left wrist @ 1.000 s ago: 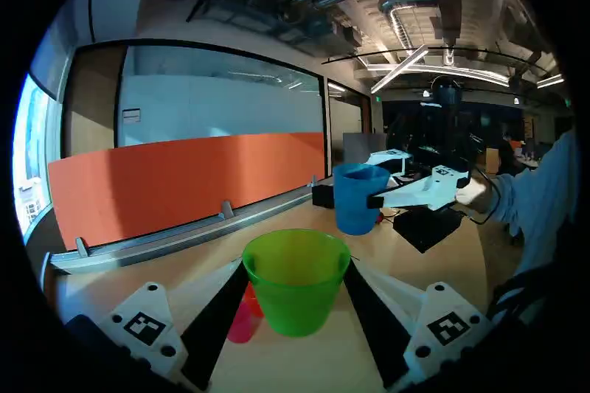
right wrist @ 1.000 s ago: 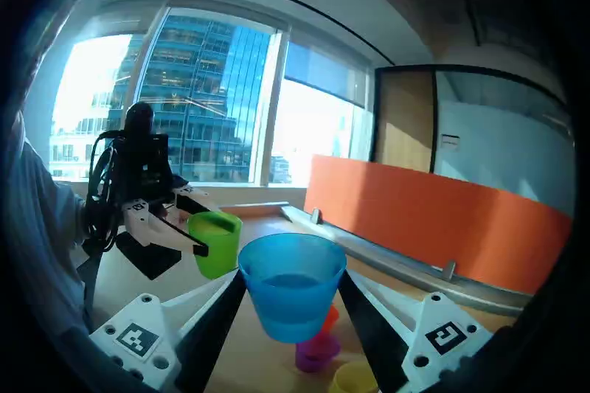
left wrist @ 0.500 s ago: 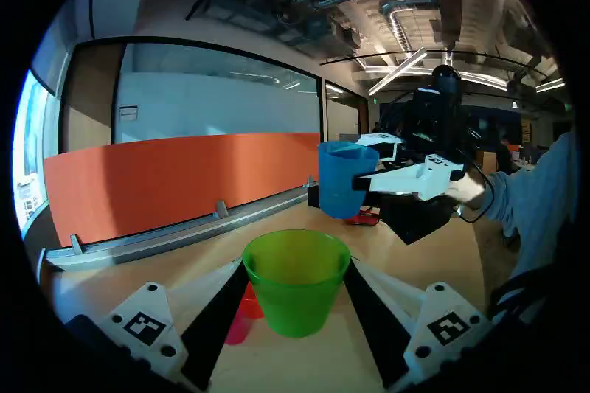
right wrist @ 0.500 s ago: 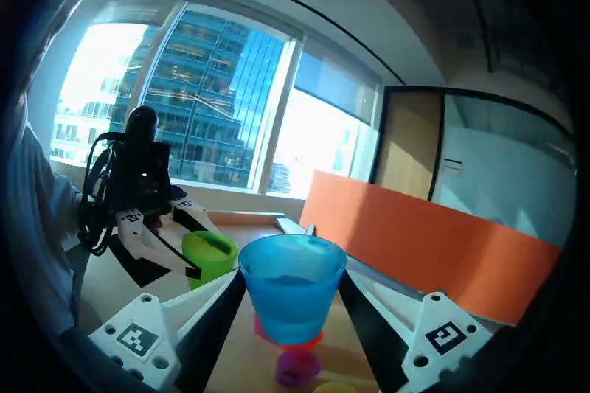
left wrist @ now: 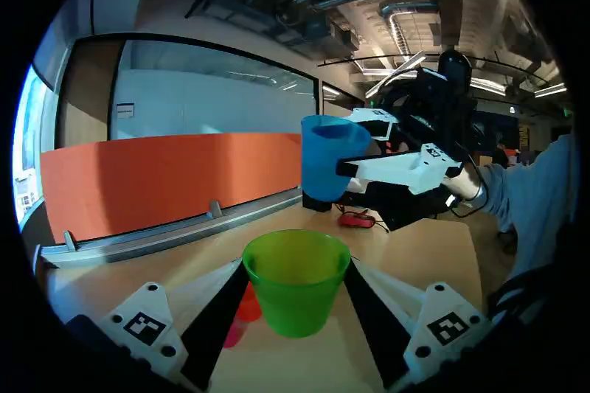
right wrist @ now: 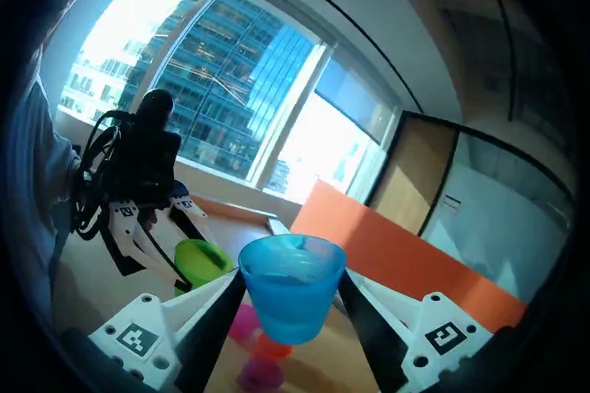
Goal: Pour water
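Left hand-held gripper [left wrist: 296,279]: your two fingers pinch the translucent green plastic cup [left wrist: 296,291] by its sides. It is upright with its mouth open, low over the pale wooden bench [left wrist: 420,242].
Right hand-held gripper [right wrist: 293,297]: it is clamped on the translucent blue plastic cup [right wrist: 293,301]. In the left gripper view that cup hangs above and somewhat beyond the green one, tipped a little.
Water: it sits inside the blue cup, and you can see its level in the right gripper view. None is leaving the lip.
Green cup's contents: cannot tell.
Done: you have both cups in grasp, with the source raised higher than the receiver.
Left to do: as I judge it, nearly all the pouring. You need to bring the blue lip over the green mouth, tilt it further and let the water run.
Nearby: a small pink cup [right wrist: 243,321], a small orange cup [right wrist: 271,349] and a small purple cup [right wrist: 258,376] sit on the bench under your right hand-held gripper.
Writing: the black-and-white square markers [left wrist: 144,327] on the finger plates are patterns, not words. The small notice [left wrist: 125,110] on the glass wall [left wrist: 214,105] is too small to read. No brand shows on either cup.
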A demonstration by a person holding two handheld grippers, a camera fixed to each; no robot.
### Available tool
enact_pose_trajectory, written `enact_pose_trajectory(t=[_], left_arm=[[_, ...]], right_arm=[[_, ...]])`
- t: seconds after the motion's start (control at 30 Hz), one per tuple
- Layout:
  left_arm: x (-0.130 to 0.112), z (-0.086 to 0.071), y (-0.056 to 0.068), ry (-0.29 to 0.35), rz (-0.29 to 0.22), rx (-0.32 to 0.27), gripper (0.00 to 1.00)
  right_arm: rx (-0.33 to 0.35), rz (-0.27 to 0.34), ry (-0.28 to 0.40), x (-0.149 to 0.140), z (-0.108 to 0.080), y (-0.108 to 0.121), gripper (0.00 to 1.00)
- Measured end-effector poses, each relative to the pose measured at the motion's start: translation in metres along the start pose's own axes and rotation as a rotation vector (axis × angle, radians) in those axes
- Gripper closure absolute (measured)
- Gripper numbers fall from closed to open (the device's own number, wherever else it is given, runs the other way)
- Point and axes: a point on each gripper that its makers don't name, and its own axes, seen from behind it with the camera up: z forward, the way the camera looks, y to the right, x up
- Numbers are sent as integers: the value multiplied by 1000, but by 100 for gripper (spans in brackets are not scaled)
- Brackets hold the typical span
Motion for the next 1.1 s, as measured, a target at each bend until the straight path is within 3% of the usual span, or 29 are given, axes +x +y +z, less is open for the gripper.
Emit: enact_pose_trajectory(t=[1.1], left_arm=[[14, 18, 22, 16, 28, -49, 13]], right_arm=[[-48, -459, -12, 41, 27, 40, 11]])
